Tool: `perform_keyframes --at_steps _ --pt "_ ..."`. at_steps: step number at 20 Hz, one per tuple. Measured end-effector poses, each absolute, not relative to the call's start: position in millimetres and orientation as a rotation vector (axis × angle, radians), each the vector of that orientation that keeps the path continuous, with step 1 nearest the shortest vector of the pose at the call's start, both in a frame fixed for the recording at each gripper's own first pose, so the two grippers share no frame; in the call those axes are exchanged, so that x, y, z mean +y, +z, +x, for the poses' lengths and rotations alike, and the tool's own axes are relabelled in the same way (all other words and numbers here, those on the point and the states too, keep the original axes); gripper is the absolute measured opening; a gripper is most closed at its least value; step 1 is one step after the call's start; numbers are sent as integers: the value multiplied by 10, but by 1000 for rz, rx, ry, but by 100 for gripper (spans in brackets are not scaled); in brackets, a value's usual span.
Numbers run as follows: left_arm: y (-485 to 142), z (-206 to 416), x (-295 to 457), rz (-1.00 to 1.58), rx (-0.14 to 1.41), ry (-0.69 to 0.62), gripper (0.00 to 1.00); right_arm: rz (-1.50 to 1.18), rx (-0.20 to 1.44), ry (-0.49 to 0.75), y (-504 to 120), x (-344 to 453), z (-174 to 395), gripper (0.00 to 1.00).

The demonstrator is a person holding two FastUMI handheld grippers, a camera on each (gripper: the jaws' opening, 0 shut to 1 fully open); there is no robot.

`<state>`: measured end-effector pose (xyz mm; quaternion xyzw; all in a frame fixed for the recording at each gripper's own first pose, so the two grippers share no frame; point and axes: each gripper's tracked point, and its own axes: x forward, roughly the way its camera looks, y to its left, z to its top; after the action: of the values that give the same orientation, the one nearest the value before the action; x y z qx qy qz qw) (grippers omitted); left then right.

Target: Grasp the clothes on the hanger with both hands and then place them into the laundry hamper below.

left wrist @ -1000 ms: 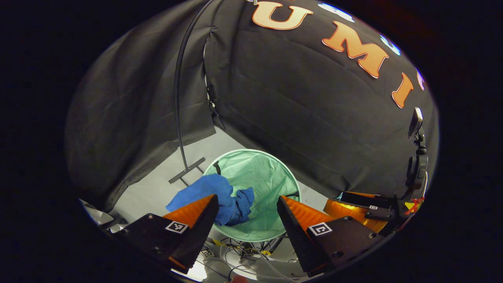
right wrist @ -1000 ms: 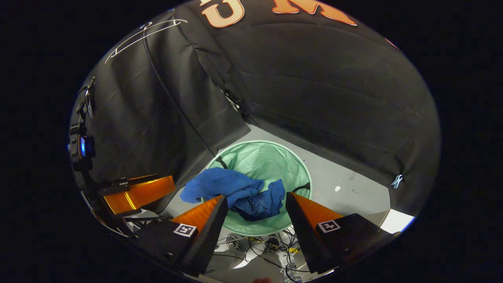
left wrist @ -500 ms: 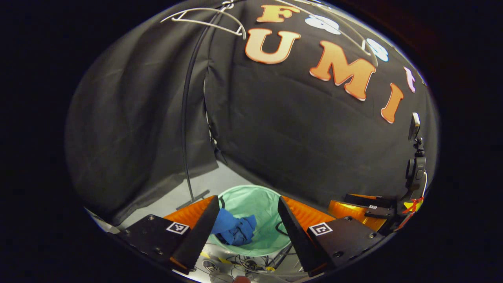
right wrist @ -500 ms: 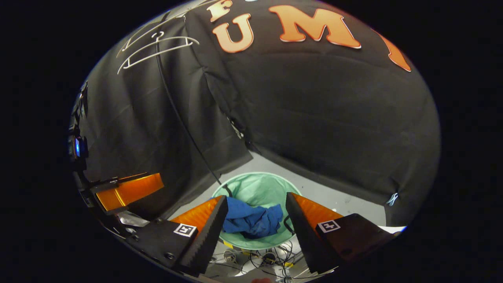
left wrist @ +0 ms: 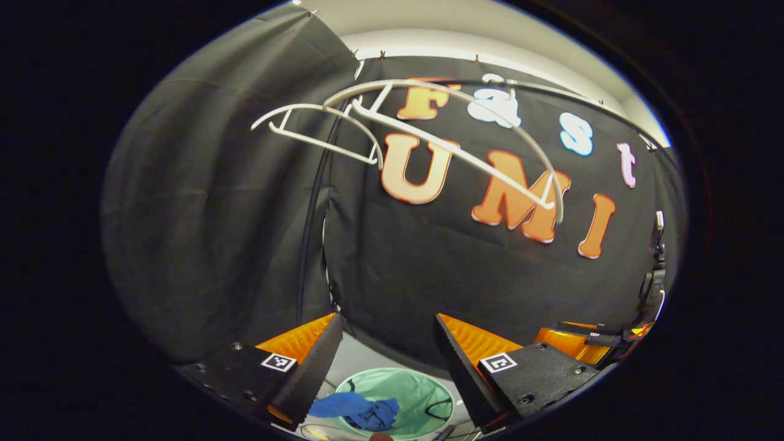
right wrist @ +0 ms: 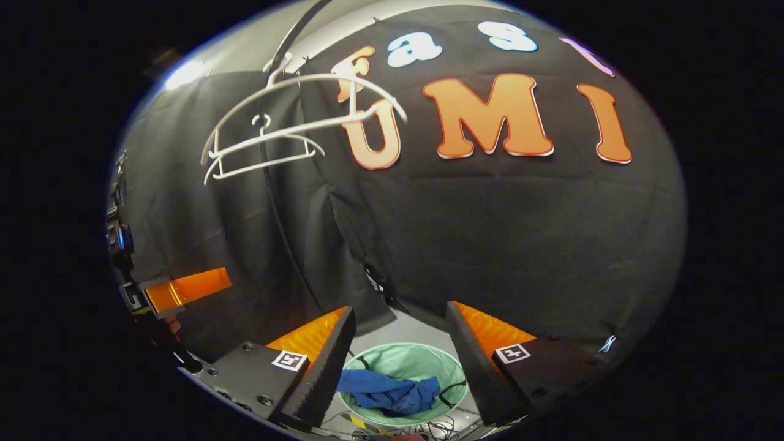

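— Lying in the laundry hamper (right wrist: pixel 404 383) now, blue clothes (right wrist: pixel 389 392) bunched toward its near-left side, part draped over the rim. Same pile at the bottom of the left gripper view (left wrist: pixel 355 409).

— Changed from 1 second back?

— Sitting much lower and smaller in both views; cameras tilted up and drawn away from the hamper. Cloth itself settled a little further inside than 1 second ago, when a fold hung well over the rim.

— Left gripper (left wrist: pixel 386 361)?

— Spread wide, nothing between the fingers. Right gripper (right wrist: pixel 401 349) likewise released, holding nothing.

— Hangers?

— 2 white hangers (left wrist: pixel 429 141) bare on the rail, also seen in the right gripper view (right wrist: pixel 288 128).

— Meaning for the task?

— Probably done — garment off the hanger and dropped below, both claws withdrawn. Only doubt: that edge on the rim, perhaps worth a nudge inward.
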<state>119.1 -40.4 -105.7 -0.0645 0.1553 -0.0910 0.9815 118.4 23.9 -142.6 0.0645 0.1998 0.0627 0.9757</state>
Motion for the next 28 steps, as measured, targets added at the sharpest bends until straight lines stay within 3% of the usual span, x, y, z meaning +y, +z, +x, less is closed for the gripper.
perform_keyframes --at_steps 2,3,4,5,7,8,11,12,17,19,20,21,23,24,25,28 --pt "-749 1225 -400 -125 252 -193 94 126 354 130 -1227 239 1153 96" --pt "-623 1230 -412 -120 224 -194 99 129 329 134 -1123 235 1140 96" --pt "-511 1241 -407 -114 200 -192 89 131 301 138 -994 221 1128 96" --pt "-415 1254 -396 -113 177 -186 89 124 273 138 -889 220 1130 100" --pt "-242 1244 -385 -119 135 -174 94 91 218 126 -693 198 1129 95" --pt "-147 1231 -362 -115 113 -160 89 75 186 116 -573 165 1114 96" --pt "66 1234 -219 -71 56 -104 89 54 99 82 -347 92 1120 96" --pt "99 1234 -164 -59 40 -80 89 51 73 73 -274 66 1118 84" --pt "207 1164 -2 -37 -18 23 89 36 20 37 -154 -68 1115 84" --pt "163 1176 -7 -41 -6 26 89 44 25 43 -182 -49 1106 100" --pt "155 1181 -7 -45 -3 27 89 47 23 45 -151 -28 1105 85" --pt "141 1203 -11 -48 2 27 89 49 22 46 -145 -23 1115 100" --pt "115 1211 6 -49 8 34 94 50 16 48 -133 -7 1135 95" --pt "109 1226 6 -51 10 35 94 51 15 48 -131 5 1143 100" --pt "107 1226 -6 -59 11 30 89 52 16 52 -136 17 1149 95" --pt "100 1229 -30 -84 12 18 90 58 20 63 -138 51 1158 95"
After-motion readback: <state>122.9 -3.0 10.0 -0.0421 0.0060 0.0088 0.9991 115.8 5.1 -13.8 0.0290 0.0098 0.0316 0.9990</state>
